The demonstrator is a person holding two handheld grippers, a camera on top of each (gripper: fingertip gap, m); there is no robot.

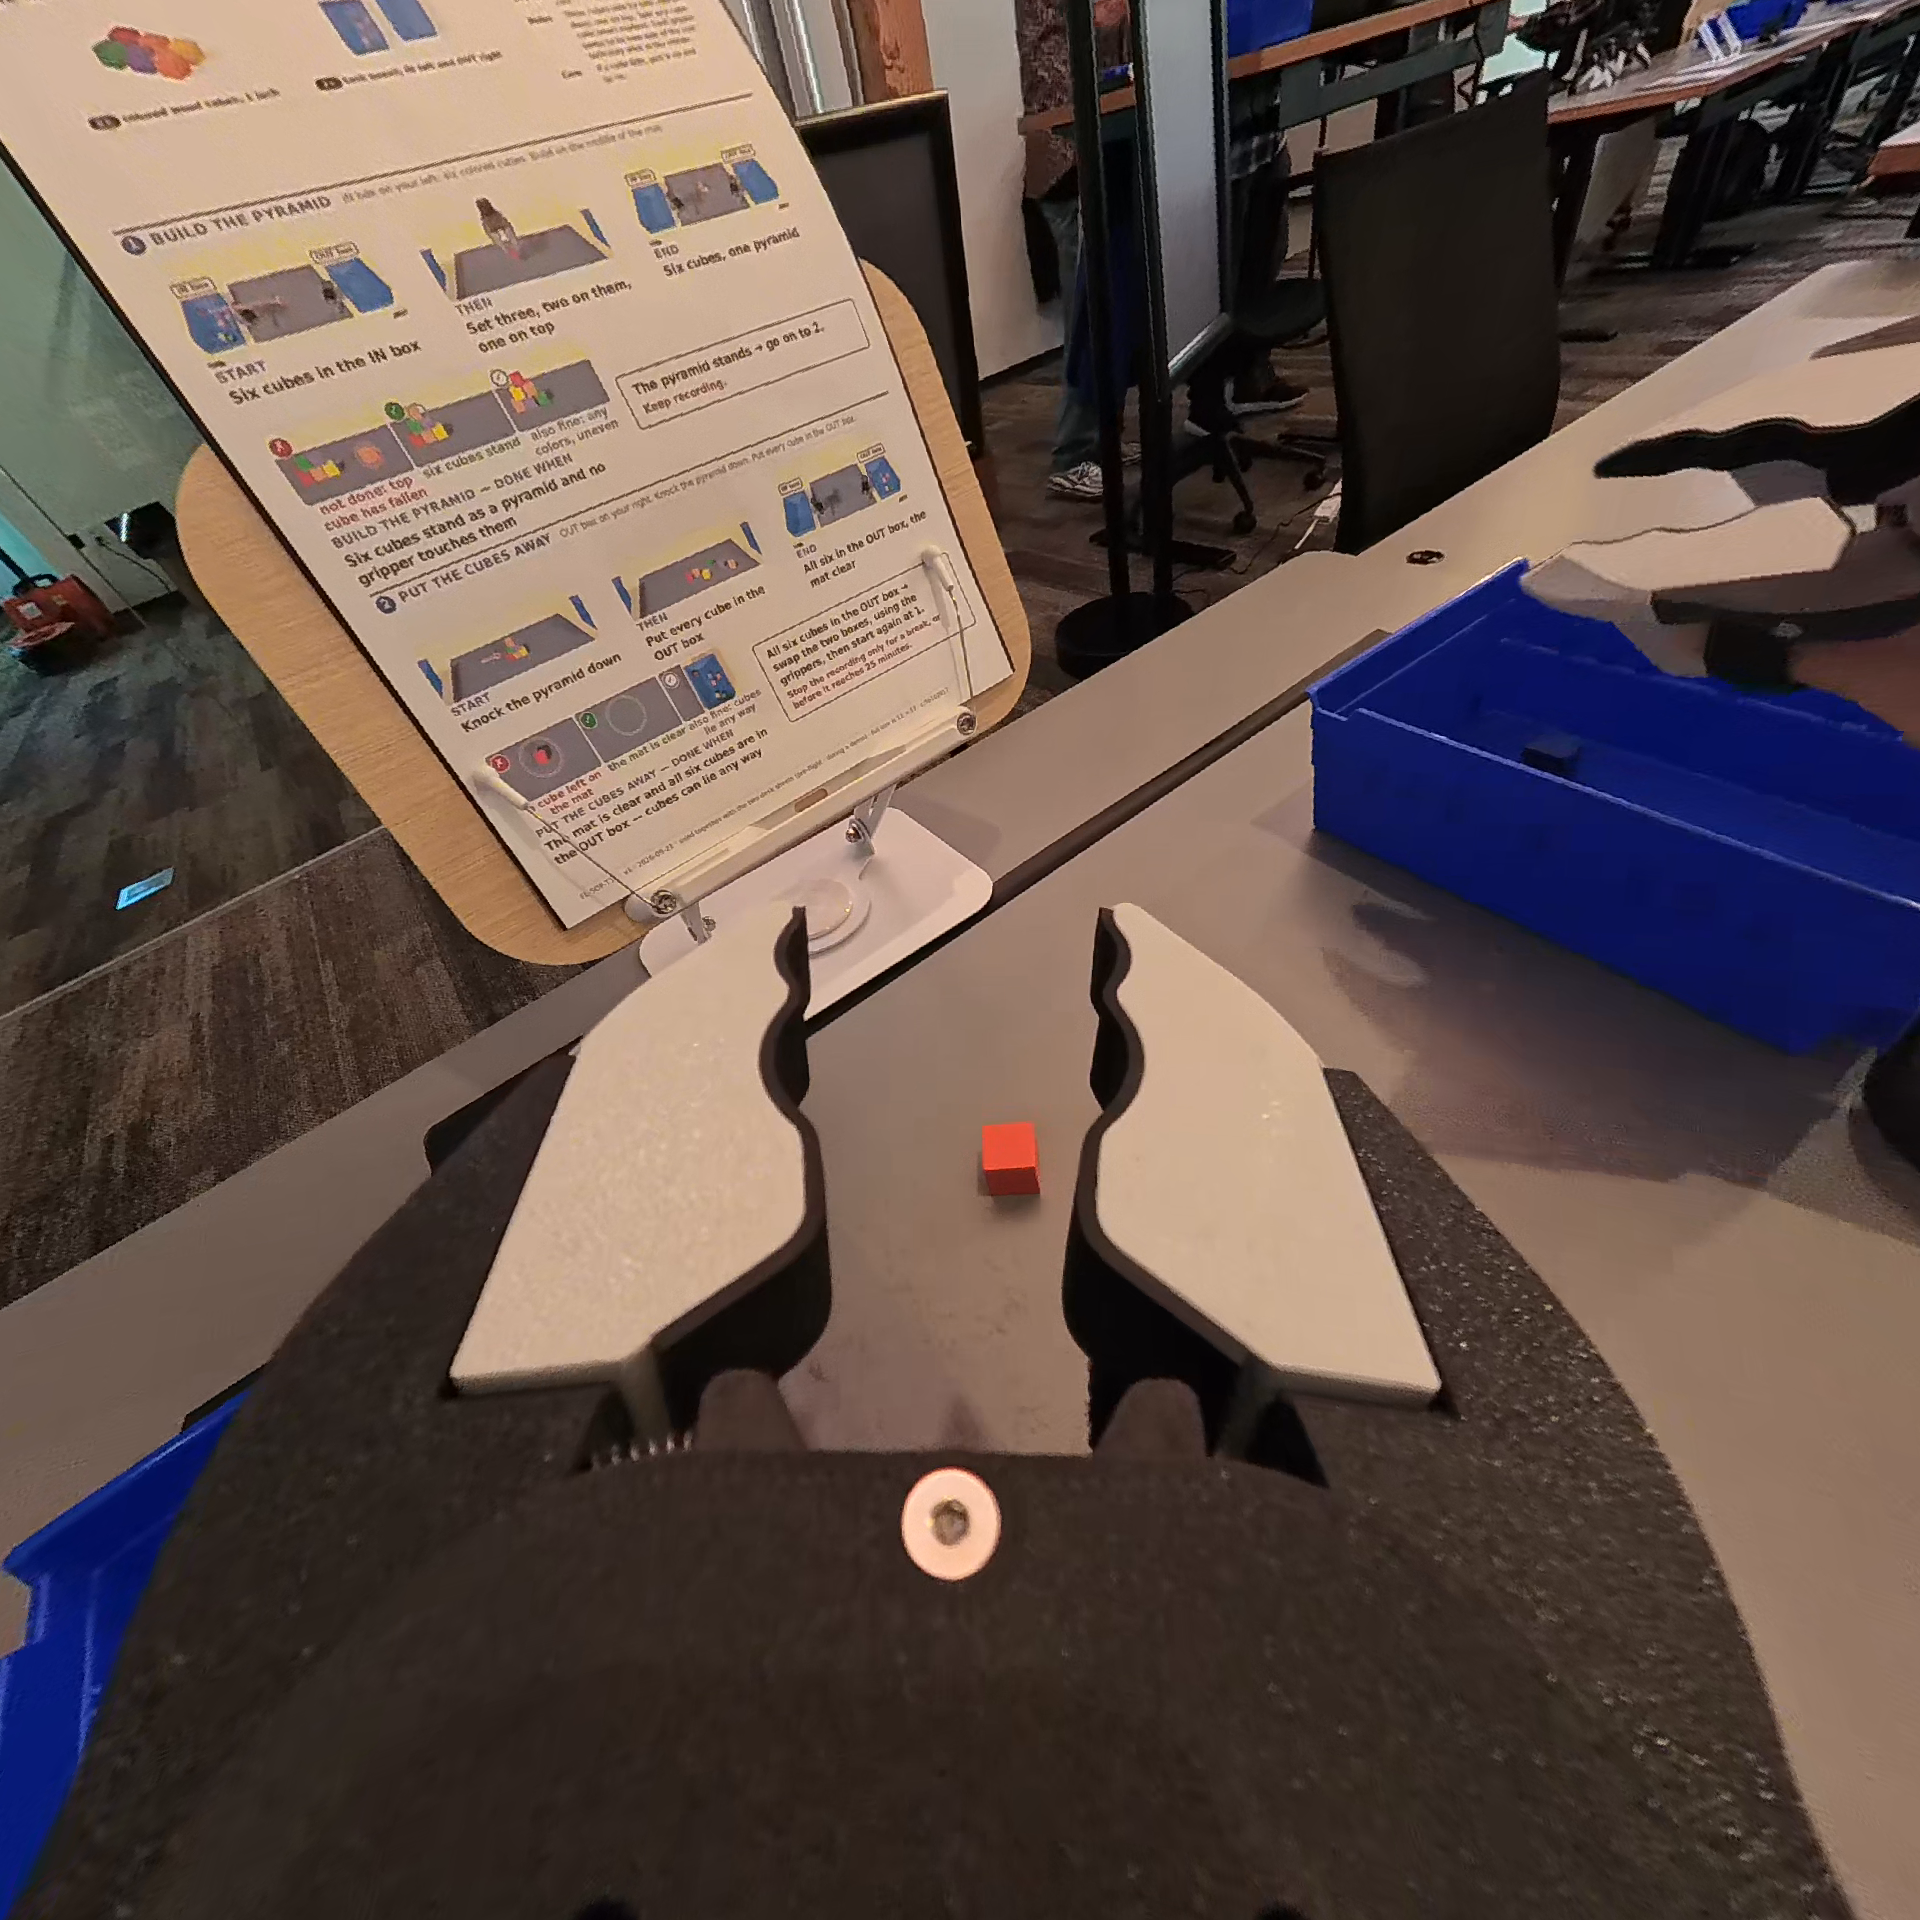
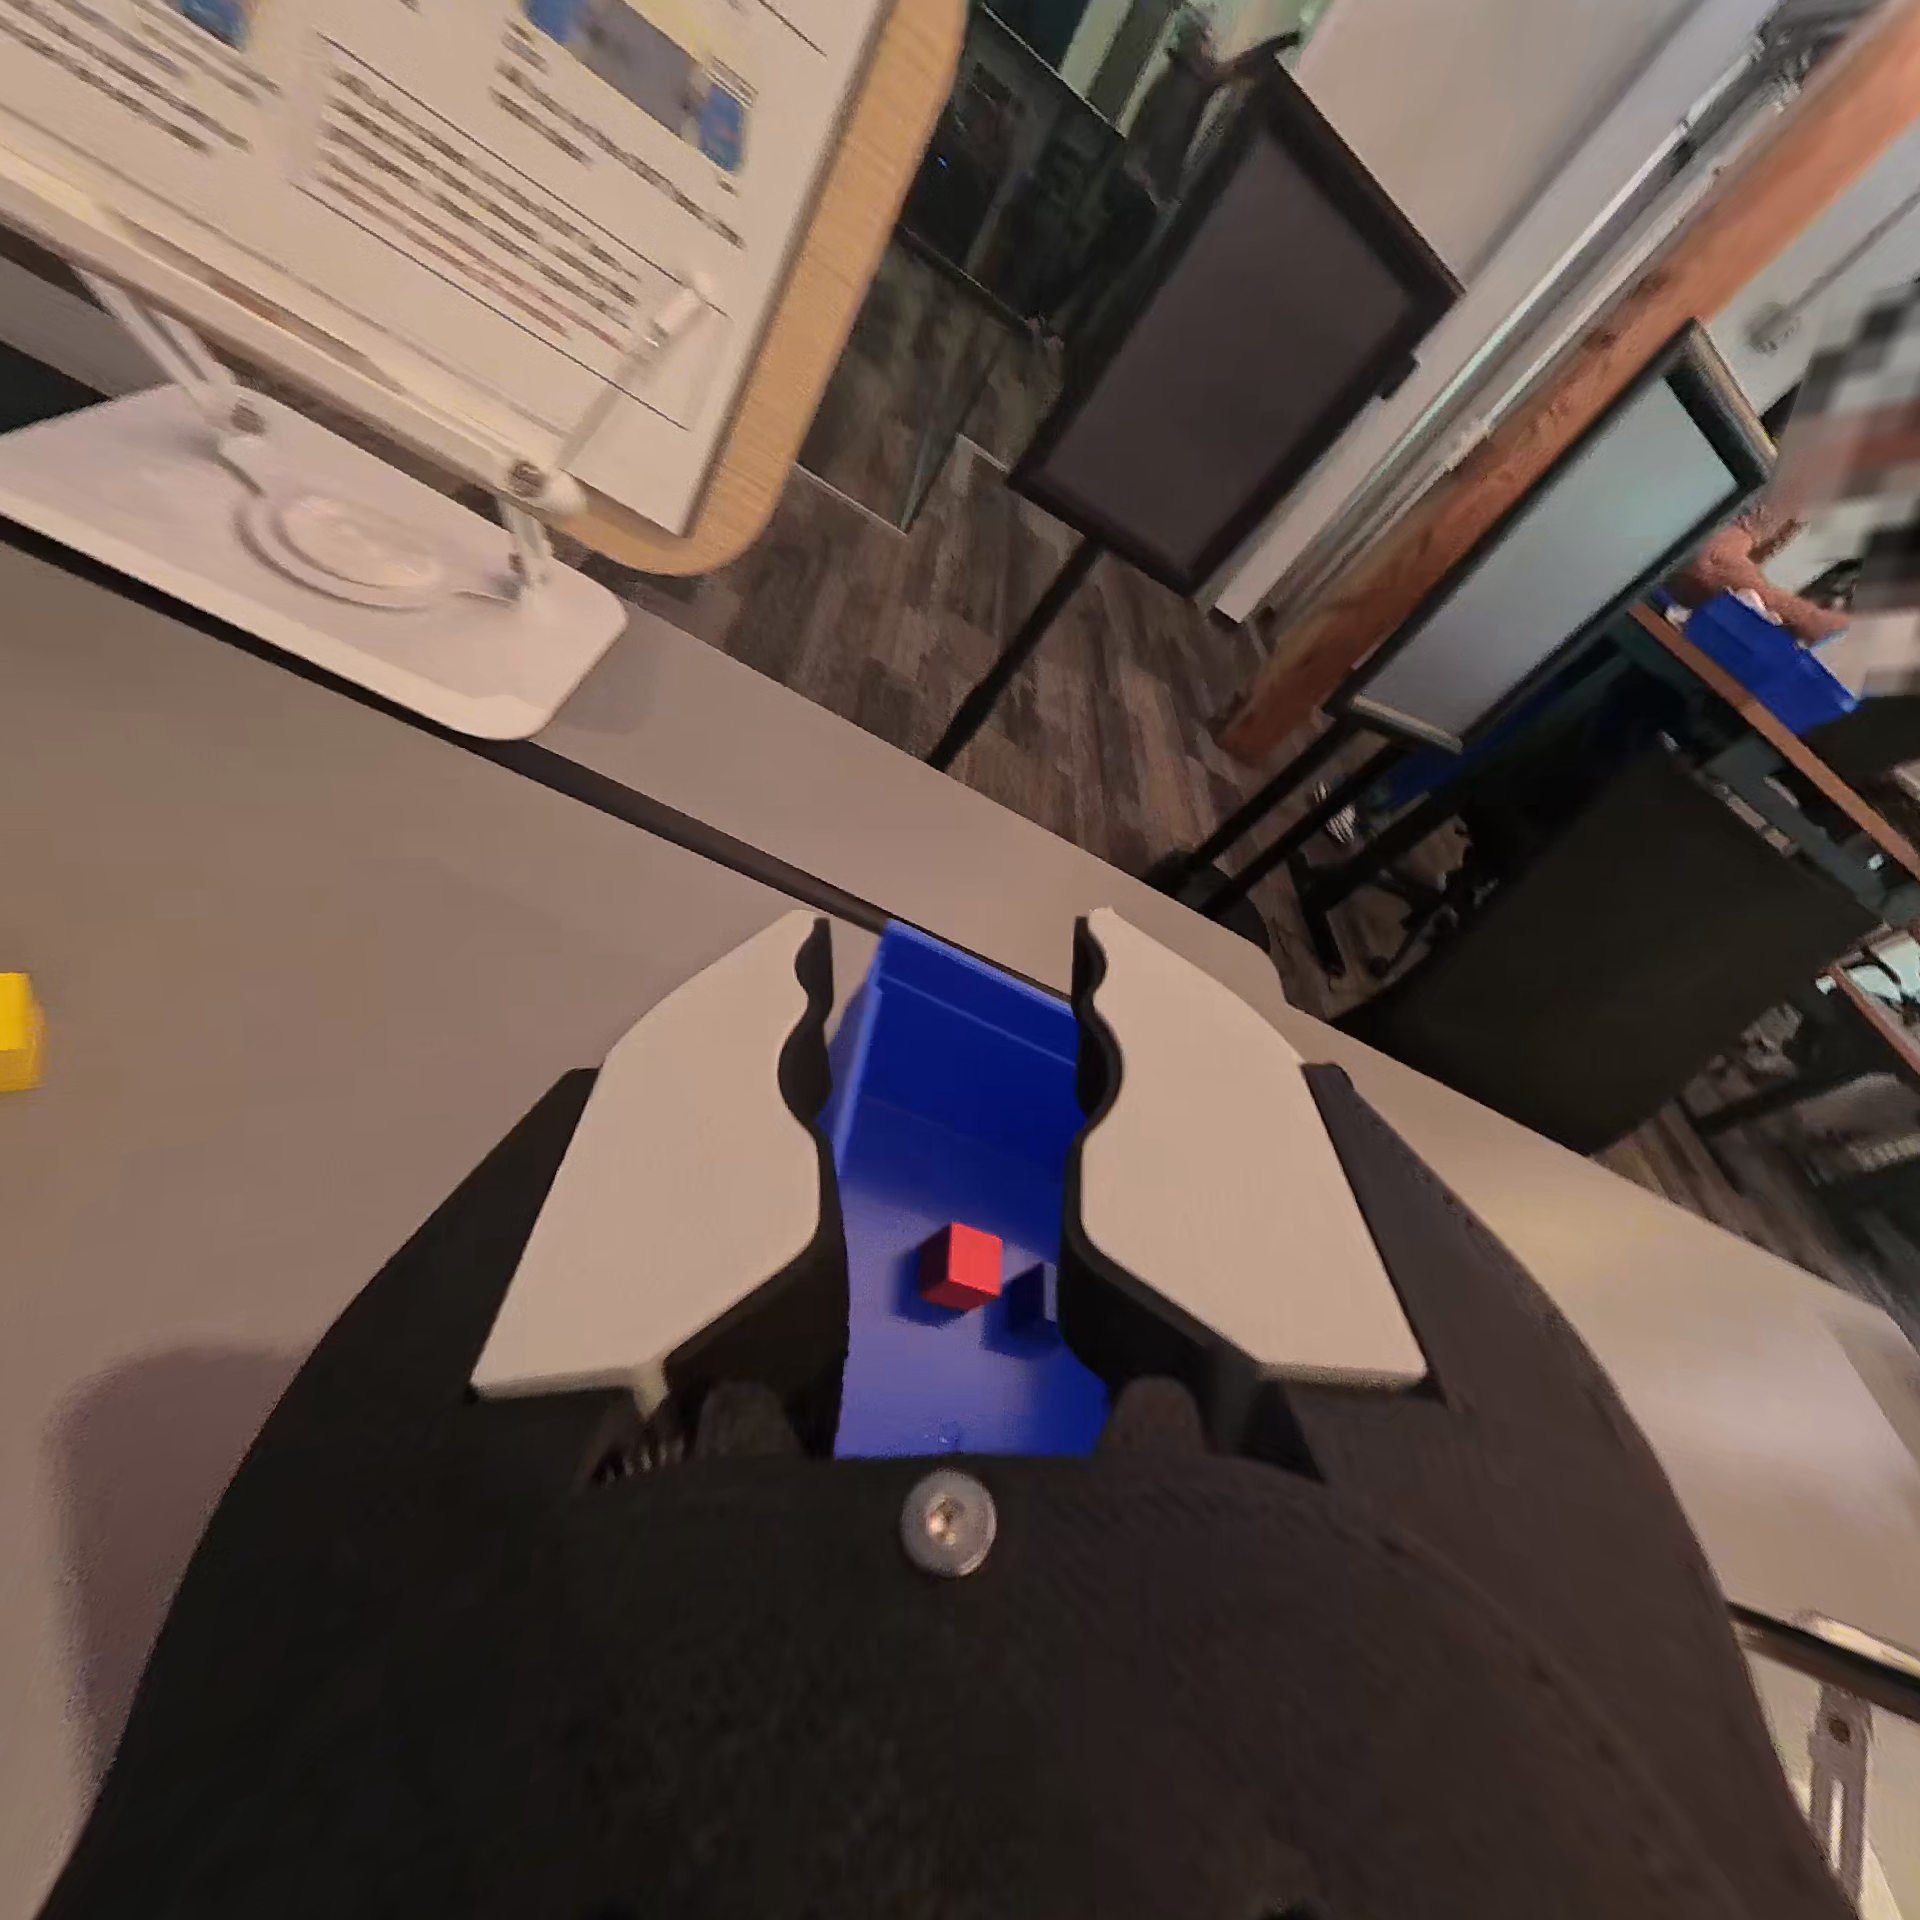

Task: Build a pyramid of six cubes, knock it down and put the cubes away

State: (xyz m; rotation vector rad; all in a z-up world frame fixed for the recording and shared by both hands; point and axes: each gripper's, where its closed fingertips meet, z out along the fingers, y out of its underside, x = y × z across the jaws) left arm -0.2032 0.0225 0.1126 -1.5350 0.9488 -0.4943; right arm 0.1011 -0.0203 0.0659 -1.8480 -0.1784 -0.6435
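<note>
The left gripper [image 1: 948, 935] hangs over the dark mat [image 1: 935, 1299] with its jaws wide apart and nothing between the pads. An orange-red cube [image 1: 1009, 1158] lies on the mat below the gap, nearer to the right finger, and touches neither finger. At about 2 o'clock from it stands a blue box [image 1: 1558, 894] on the grey table [image 1: 1714, 1351]; inside this box one dark blue cube [image 1: 1551, 750] is visible. The right gripper [image 1: 1662, 551] appears over the box at the right edge of the left wrist view.

In the right wrist view, the right gripper [image 2: 951, 935] is above the same blue box [image 2: 966, 1060], its jaws parted and holding nothing. On the box floor lie a red cube [image 2: 961, 1262] and, just beside it at 4 o'clock, a dark blue cube [image 2: 1031, 1297], partly hidden by the right finger. A yellow cube [image 2: 19, 1031] sits on the table at 9 o'clock, cut by the frame edge. An instruction sheet [image 1: 499, 436] on a white stand [image 1: 914, 883] stands at 11 o'clock behind the mat.
</note>
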